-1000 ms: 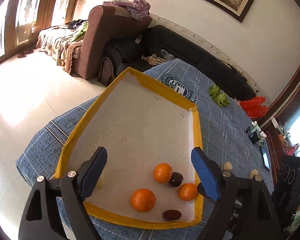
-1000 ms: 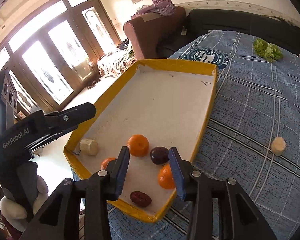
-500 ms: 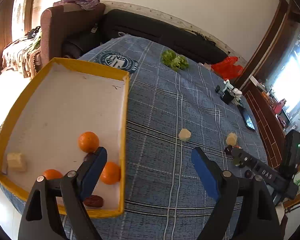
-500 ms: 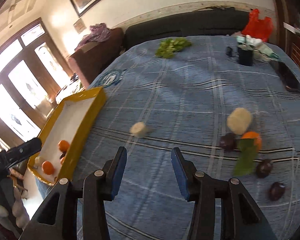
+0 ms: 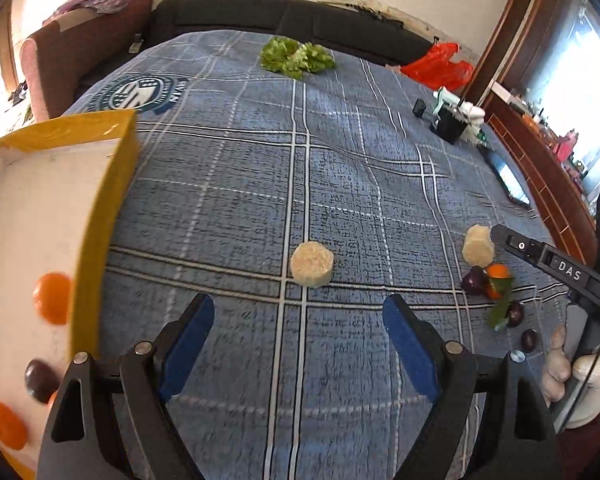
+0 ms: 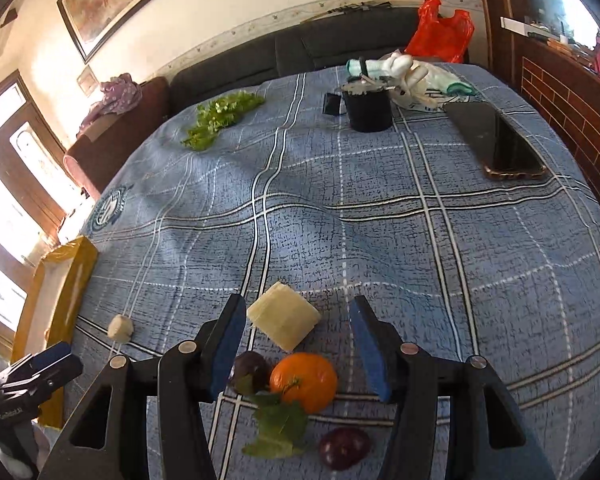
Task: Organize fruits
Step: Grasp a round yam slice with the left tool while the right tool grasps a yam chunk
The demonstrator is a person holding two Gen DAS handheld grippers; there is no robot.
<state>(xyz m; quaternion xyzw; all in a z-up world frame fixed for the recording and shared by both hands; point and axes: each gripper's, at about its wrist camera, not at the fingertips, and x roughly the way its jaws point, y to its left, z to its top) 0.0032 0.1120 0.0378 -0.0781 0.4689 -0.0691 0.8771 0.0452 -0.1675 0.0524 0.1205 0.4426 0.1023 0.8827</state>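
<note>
My left gripper (image 5: 296, 340) is open and empty above the blue checked cloth, just short of a pale round fruit piece (image 5: 312, 264). The yellow-rimmed tray (image 5: 100, 216) lies at the left with oranges (image 5: 52, 298) and a dark plum (image 5: 40, 380) in it. My right gripper (image 6: 298, 346) is open and hangs over an orange with a leaf (image 6: 304, 380), with a pale cut chunk (image 6: 284, 316) and a dark plum (image 6: 252, 368) between its fingers. Another plum (image 6: 344, 446) lies nearer. The same cluster also shows in the left wrist view (image 5: 496, 276).
Green leafy vegetables (image 5: 296, 56) lie at the far side of the cloth. A black cup (image 6: 368, 110), white gloves (image 6: 416, 76) and a phone (image 6: 496, 140) sit far right. A red bag (image 6: 440, 28) and dark sofa (image 6: 260, 56) stand behind.
Both grippers swung from the tray to the right. The left now faces the pale round piece; the right moved in over the orange and plums. Both stayed open.
</note>
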